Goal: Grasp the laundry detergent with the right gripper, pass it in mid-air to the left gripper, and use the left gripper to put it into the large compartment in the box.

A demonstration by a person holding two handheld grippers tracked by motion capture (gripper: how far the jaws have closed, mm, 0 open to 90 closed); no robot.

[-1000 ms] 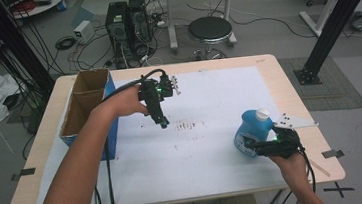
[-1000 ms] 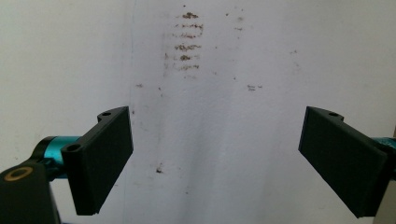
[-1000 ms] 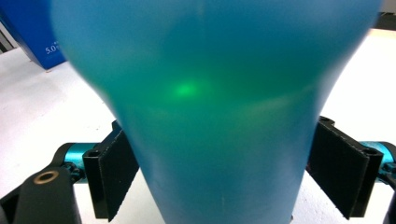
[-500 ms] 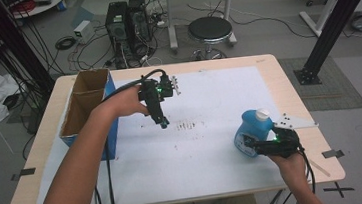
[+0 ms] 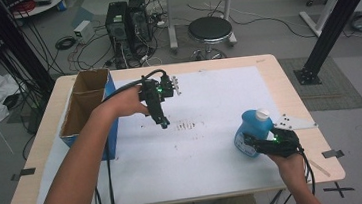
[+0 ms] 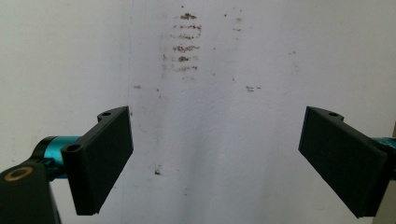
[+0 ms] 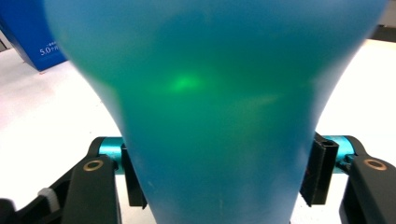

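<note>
Fingers (image 7: 317,170) of the right gripper (image 5: 259,143) have just been closing and now press the blue bottle (image 5: 253,131) (standing on the table (image 5: 286,71)); left gripper (image 5: 164,124) fingers gape empty.

high view: fixed cam above person's side, looks fwd + down over whole table (image 5: 212,189); floor behind also in frame.
left gripper view: cam on left gripper (image 5: 164,124), looks straight down along its jaws, close to the white sheet (image 6: 224,140).
right gripper view: cam on right gripper (image 5: 251,144), faces level across table, v. close to blue bottle (image 7: 215,116), blurred.
shared: brown smudges (image 6: 184,46) on sheet, also in high view (image 5: 186,126); blue box (image 7: 32,42) in right gripper view + high view (image 5: 111,113).
</note>
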